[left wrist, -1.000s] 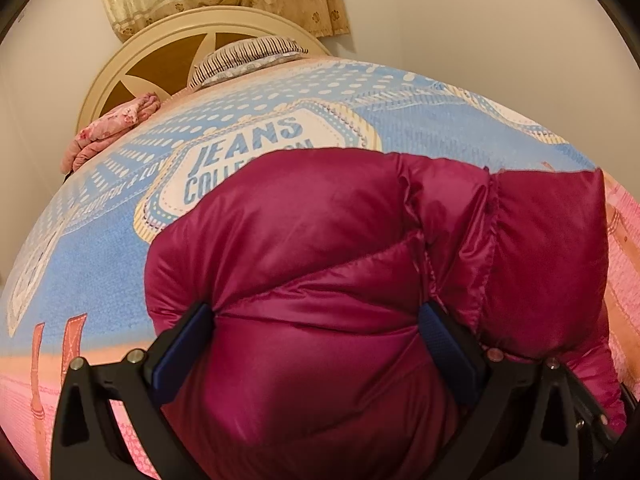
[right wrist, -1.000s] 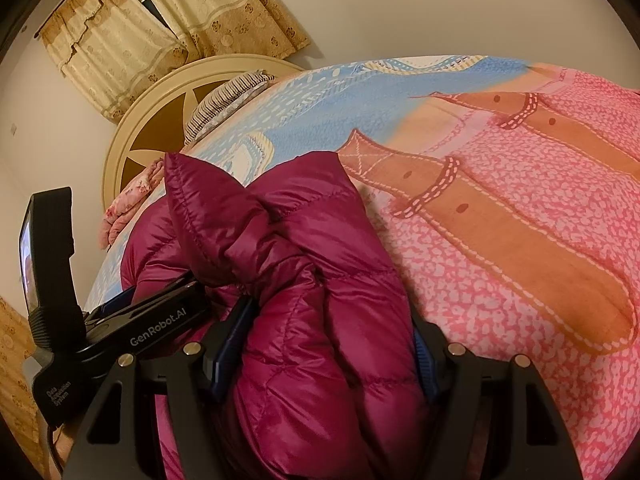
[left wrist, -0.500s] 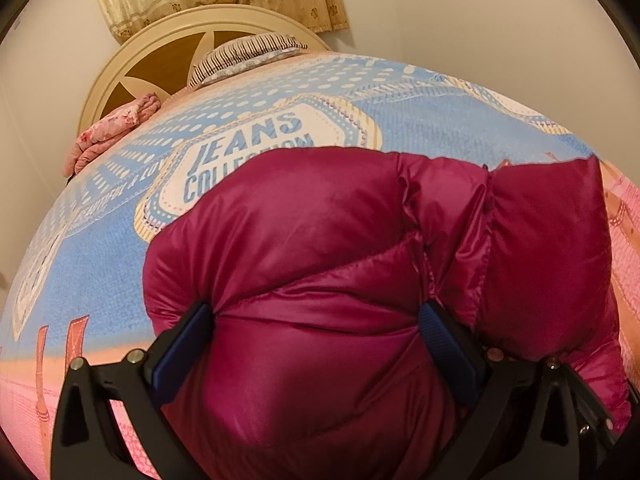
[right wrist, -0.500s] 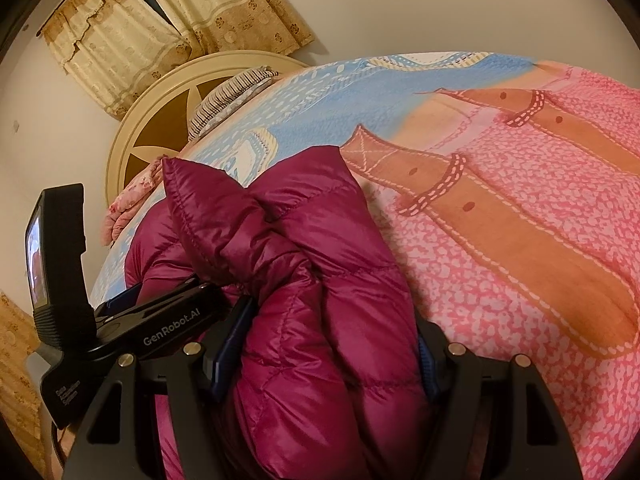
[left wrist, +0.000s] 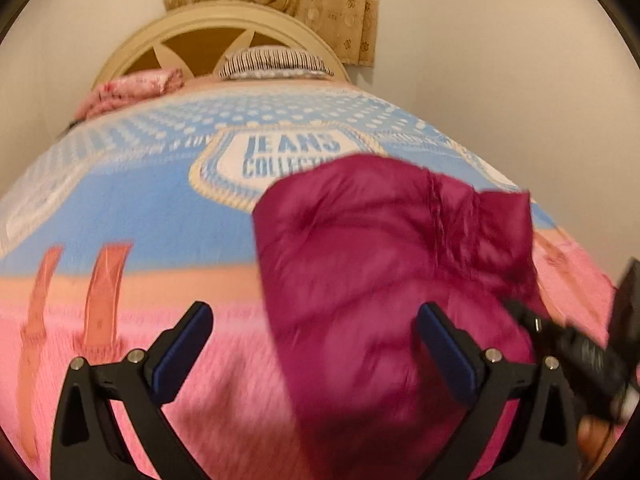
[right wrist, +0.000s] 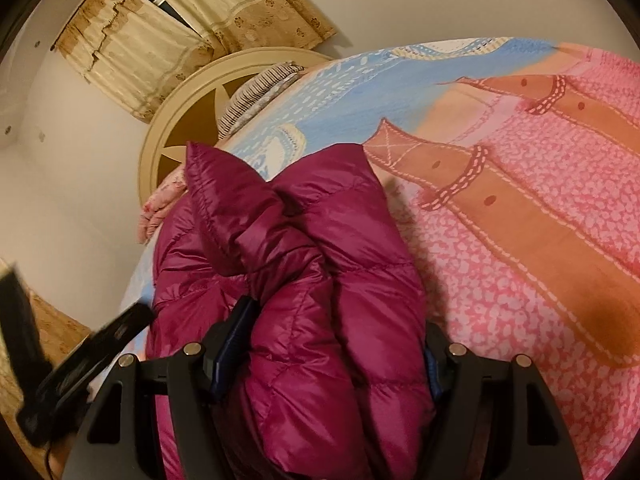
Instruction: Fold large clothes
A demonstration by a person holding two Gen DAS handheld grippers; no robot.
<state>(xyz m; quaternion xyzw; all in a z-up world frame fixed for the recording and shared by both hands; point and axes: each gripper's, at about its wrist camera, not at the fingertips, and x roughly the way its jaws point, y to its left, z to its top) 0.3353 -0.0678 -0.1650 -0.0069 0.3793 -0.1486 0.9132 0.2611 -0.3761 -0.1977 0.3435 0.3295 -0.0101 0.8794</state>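
A magenta puffer jacket (left wrist: 384, 264) lies folded in a thick bundle on the bed. In the left wrist view my left gripper (left wrist: 316, 340) is open, its left finger over bare bedspread and its right finger (left wrist: 444, 344) against the bundle. In the right wrist view the jacket (right wrist: 328, 288) fills the middle, and my right gripper (right wrist: 332, 344) is closed on a thick fold of it, blue pads pressing both sides. The right gripper's body also shows in the left wrist view (left wrist: 580, 356) at the right edge. The left gripper's body shows at the left of the right wrist view (right wrist: 80, 364).
The bedspread (left wrist: 152, 216) is blue with a "JEANS COLLECTION" print, pink and orange nearer me (right wrist: 540, 240). A cream headboard (left wrist: 200, 28), a striped pillow (left wrist: 276, 64) and a pink folded cloth (left wrist: 132, 88) are at the far end. Curtains (right wrist: 168, 44) hang behind.
My left gripper has let go of the jacket and moved left and back; the bundle now sits right of centre. My right gripper stays closed on the jacket.
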